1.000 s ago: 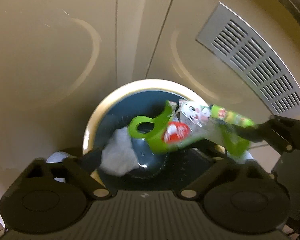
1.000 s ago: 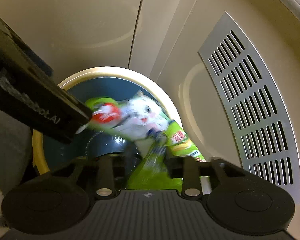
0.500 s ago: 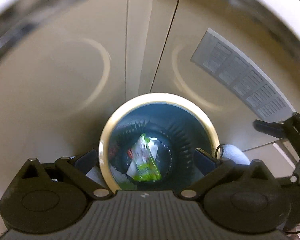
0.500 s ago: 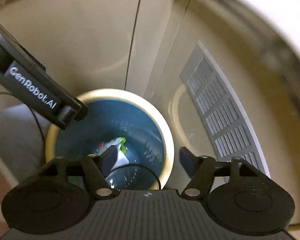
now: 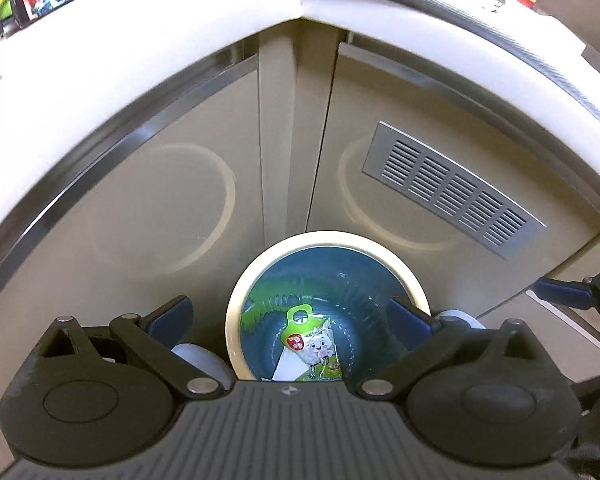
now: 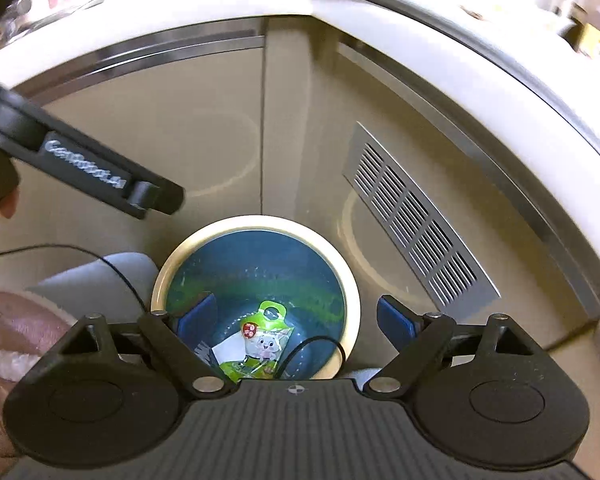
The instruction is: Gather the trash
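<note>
Below a curved white worktop [image 5: 400, 12], at the foot of beige cabinet doors [image 5: 160, 208] fitted with a slatted metal vent [image 5: 452, 188], a cream-rimmed waste bin [image 5: 328, 240] with a blue inside stands on the floor, and a green snack packet [image 5: 310, 344] printed with a white cartoon animal lies at its bottom beside a scrap of white paper. Both tools hang above the bin and look down into it. The left gripper [image 5: 290, 316] has its fingers [image 5: 168, 316] wide apart with nothing between them; the right gripper [image 6: 296, 316] is opening its jaws, and its blue fingers [image 6: 394, 318] are likewise bare, the packet lying far beneath them inside the bin. Seen from the right wrist, the left tool's black arm crosses the upper left corner, with a pink fuzzy slipper [image 6: 12, 332] at the left edge and a thin black cable looping over the bin's rim. Judged from this, one piece of trash is already binned and the drop is complete; whether more litter waits elsewhere cannot be told, since only a few blurred packages show on the worktop's far edge.
</note>
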A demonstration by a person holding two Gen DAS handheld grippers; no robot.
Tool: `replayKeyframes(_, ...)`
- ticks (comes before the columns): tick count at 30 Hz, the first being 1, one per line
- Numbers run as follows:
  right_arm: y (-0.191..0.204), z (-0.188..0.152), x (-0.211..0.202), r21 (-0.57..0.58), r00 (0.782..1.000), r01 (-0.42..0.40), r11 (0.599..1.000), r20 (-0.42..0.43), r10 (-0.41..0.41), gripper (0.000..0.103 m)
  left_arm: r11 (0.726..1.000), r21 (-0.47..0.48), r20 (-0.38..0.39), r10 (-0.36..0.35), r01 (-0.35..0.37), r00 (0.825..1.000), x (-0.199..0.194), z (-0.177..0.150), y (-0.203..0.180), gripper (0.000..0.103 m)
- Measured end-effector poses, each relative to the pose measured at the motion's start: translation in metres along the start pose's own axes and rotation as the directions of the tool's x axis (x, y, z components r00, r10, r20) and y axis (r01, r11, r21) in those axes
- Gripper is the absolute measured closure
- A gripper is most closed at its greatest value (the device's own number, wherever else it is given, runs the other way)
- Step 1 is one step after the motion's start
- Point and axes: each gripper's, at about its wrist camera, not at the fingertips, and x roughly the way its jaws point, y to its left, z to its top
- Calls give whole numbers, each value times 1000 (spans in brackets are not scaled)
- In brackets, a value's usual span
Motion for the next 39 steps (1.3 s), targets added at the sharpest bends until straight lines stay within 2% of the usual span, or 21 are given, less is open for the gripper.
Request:
replayKeyframes(8, 1, -5, -8, 4, 1000, 13, 1000, 24, -13, 14, 999, 33, 54, 23, -25, 998, -13, -6, -9, 0)
replayKeyframes(39, -1, -3, -1, 9, 1000, 12, 1000, 12, -12, 13, 998, 46, 44, 30, -32, 999, -8, -7, -10, 0)
